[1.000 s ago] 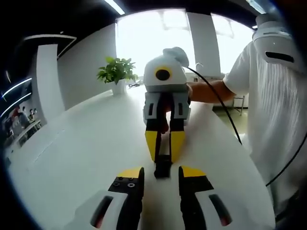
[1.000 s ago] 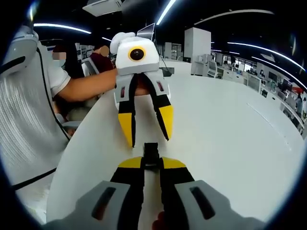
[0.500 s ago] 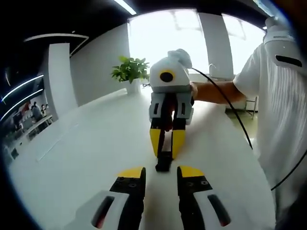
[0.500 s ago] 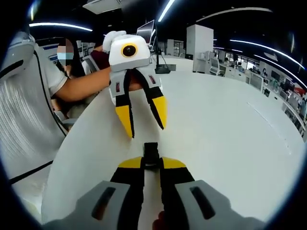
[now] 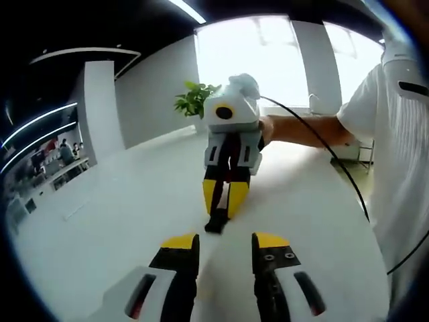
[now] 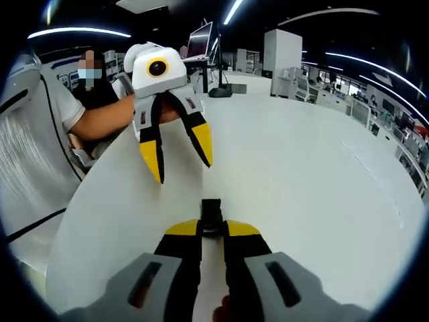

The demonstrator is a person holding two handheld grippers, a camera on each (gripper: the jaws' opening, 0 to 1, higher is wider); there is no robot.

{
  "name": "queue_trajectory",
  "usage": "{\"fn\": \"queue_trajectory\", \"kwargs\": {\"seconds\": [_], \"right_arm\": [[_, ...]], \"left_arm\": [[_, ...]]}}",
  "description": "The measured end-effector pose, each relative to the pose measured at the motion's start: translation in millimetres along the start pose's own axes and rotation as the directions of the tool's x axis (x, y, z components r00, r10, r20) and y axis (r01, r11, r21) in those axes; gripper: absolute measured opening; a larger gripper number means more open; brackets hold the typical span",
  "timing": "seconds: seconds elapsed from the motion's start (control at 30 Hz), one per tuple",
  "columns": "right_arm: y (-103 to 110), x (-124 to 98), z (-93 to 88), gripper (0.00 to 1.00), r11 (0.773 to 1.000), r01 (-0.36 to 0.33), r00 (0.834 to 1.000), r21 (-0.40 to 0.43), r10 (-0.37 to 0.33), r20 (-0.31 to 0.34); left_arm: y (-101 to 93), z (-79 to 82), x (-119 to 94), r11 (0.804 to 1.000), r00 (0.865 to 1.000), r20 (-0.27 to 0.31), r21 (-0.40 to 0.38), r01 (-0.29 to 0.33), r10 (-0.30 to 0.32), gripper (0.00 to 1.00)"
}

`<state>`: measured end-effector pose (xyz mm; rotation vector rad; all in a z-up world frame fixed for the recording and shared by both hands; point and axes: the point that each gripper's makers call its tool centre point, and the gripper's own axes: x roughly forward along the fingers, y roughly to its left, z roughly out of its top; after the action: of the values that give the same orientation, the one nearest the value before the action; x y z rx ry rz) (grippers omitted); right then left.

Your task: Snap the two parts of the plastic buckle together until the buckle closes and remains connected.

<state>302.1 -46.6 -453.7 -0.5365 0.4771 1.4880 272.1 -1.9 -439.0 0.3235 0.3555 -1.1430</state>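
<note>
A black plastic buckle (image 6: 212, 210) sticks out from between the yellow tips of my right gripper (image 6: 212, 229), which is shut on it just above the white table (image 6: 301, 181). In the left gripper view the same buckle (image 5: 216, 221) hangs from the right gripper (image 5: 220, 200), pointing down towards the table (image 5: 114, 215). My left gripper (image 5: 224, 241) stands open with nothing between its jaws, a short way back from the buckle. Seen from the right gripper view, the left gripper (image 6: 177, 161) is open, above and to the left of the buckle.
A person in a white shirt (image 5: 395, 134) holds both grippers at the table's edge, and a black cable (image 5: 322, 154) runs along the arm. A potted plant (image 5: 194, 100) stands at the table's far end. A monitor (image 6: 201, 41) sits on the far side.
The open left gripper has pulled back and away from the buckle, going up and left in the right gripper view. The right gripper stays shut on the buckle.
</note>
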Motion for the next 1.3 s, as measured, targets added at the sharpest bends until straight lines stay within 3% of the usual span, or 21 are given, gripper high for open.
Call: {"fn": "queue_trajectory", "kwargs": {"seconds": [0.7,0.93,1.03,1.3], "right_arm": [[-62.3,-3.0,-5.5,0.12,1.000,-0.013,1.000,0.012,0.013,-0.018],[-75.6,-1.9,-5.3,0.12,1.000,-0.007,1.000,0.023,0.007,-0.015],[-89.2,-2.2,-6.3,0.12,1.000,-0.009,1.000,0.022,0.010,-0.015],[-97.5,-2.4,-6.7,0.12,1.000,-0.005,1.000,0.020,0.005,-0.009]], "left_arm": [[10.4,1.9,-14.2,0.994,0.995,0.005,-0.046,-0.095,0.095,0.34],[10.4,2.8,-14.6,0.986,0.989,0.001,-0.078,-0.147,0.148,0.34],[20.3,-1.2,-17.6,0.981,0.986,-0.002,-0.092,-0.168,0.169,0.34],[32.3,-5.6,-19.7,0.964,0.972,0.014,-0.136,-0.229,0.233,0.35]]}}
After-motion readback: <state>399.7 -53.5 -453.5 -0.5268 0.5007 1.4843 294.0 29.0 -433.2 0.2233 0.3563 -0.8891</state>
